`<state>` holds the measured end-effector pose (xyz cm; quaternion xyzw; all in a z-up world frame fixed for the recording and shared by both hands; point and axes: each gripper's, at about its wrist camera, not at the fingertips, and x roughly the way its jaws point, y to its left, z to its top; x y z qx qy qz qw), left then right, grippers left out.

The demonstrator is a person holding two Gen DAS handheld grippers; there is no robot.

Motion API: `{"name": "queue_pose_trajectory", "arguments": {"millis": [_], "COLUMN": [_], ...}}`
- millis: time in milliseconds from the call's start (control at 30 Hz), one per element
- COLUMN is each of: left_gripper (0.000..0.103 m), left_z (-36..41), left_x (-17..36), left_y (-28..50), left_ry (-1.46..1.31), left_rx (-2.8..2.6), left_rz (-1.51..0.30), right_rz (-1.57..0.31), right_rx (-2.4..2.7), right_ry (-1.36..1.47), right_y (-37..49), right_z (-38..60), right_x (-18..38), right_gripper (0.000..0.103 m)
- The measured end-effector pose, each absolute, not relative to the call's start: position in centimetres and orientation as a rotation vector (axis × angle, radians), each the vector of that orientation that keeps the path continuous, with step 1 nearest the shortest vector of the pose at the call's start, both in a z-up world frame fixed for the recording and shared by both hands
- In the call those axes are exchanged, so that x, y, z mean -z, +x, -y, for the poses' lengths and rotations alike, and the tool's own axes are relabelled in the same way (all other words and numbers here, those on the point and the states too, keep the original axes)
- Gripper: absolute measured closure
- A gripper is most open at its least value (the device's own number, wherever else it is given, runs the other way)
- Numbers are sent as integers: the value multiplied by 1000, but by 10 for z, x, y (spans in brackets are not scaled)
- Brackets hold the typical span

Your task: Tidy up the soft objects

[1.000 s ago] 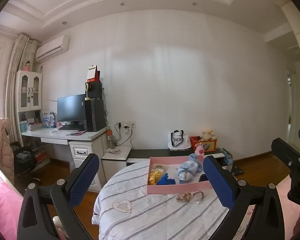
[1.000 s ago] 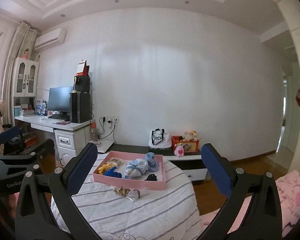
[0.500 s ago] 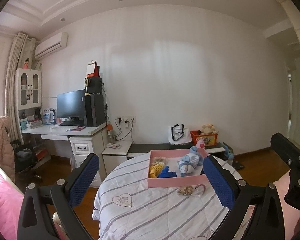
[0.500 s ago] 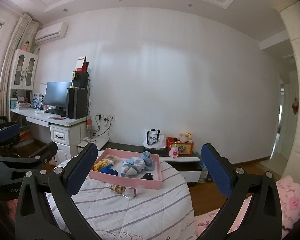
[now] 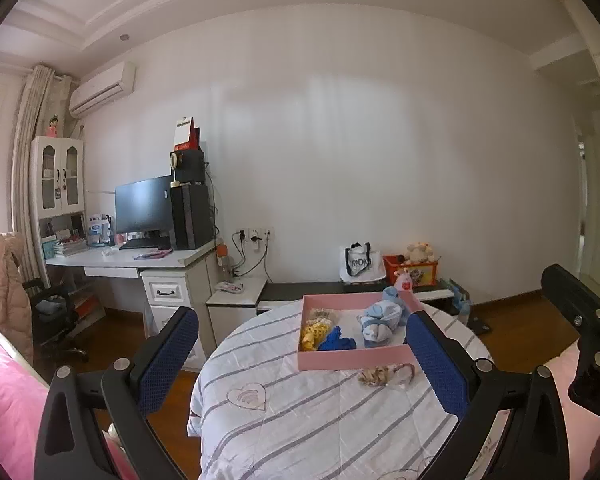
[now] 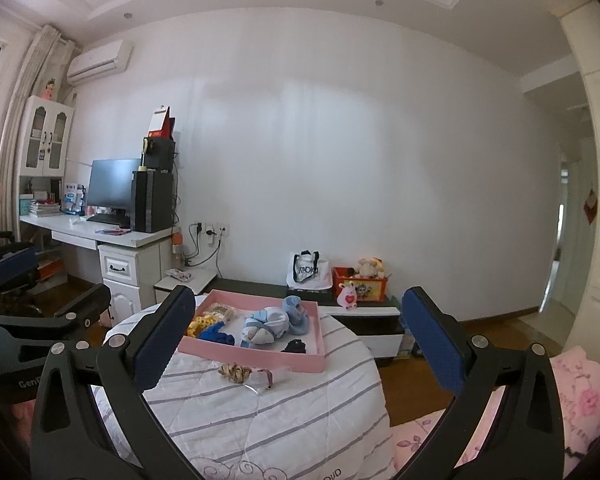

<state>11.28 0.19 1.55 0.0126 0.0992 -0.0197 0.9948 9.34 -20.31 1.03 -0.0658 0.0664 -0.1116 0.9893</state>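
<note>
Soft socks [image 6: 266,322] lie inside a pink box [image 6: 260,356] on the striped tabletop [image 6: 268,420]. One curly hair tie [image 6: 236,372] sits just in front of the box. Both the left hand-held gripper [image 5: 302,364] and the right hand-held gripper [image 6: 300,344] are wide open, holding nothing.

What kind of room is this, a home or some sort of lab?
Most likely a home bedroom or study: a white desk with a monitor, a wall air conditioner, and stuffed toys in an orange box against the wall.

Tray [image 6: 260,356] on round table [image 6: 284,432], scrunchie [image 6: 235,373] before it, desk [image 6: 112,238] behind left
</note>
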Motion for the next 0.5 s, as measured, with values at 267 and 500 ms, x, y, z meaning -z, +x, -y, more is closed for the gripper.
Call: {"name": "queue_pose_trajectory", "arguments": {"millis": [267, 500], "left_gripper": [0, 0], "left_z": [-1, -4], "left_x": [-13, -8], "left_y": [119, 134], "left_ry": [33, 31], "left_rx": [39, 42], "left_rz": [-230, -309], "right_rz": [-172, -247], "right_rx": [232, 226], "right_ry": [-117, -100], "right_y": [104, 123], "right_z": [211, 219], "right_x": [-3, 11], "right_gripper": [0, 0]}}
